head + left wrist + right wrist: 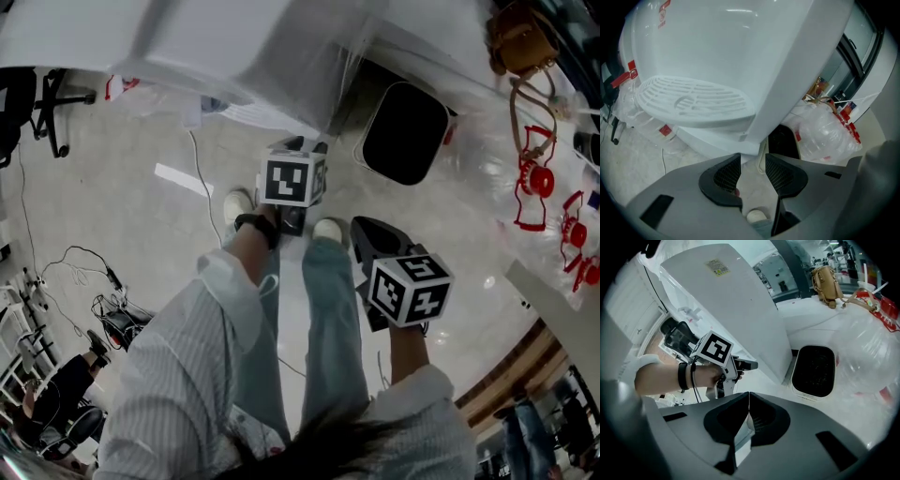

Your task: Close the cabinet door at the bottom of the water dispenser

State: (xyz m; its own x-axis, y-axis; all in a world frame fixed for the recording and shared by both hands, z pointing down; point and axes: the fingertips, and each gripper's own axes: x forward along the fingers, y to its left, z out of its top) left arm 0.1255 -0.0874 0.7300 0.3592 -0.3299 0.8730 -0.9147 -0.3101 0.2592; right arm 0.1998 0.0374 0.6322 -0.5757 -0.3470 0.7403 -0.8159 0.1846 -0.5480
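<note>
The white water dispenser (225, 47) fills the top of the head view; its ribbed drip tray (689, 96) shows in the left gripper view. A broad white panel (731, 310) with a small label, apparently the cabinet door (797, 70), slants out from it. My left gripper (753, 168) is open with nothing between its pads, and the panel's lower corner lies just beyond the tips. From the head view the left gripper (302, 148) sits right at the dispenser's foot, and the right gripper view catches it (752, 364) beside the panel's lower edge. My right gripper (749, 397) is shut and empty, held back over the floor (367, 234).
A white bin with a black face (405, 131) stands right of the dispenser. Clear water bottles in plastic wrap (534, 178) lie at the far right, a brown bag (516, 37) above them. A cable (197, 169) runs over the floor at left. My shoes (330, 230) are near the dispenser's base.
</note>
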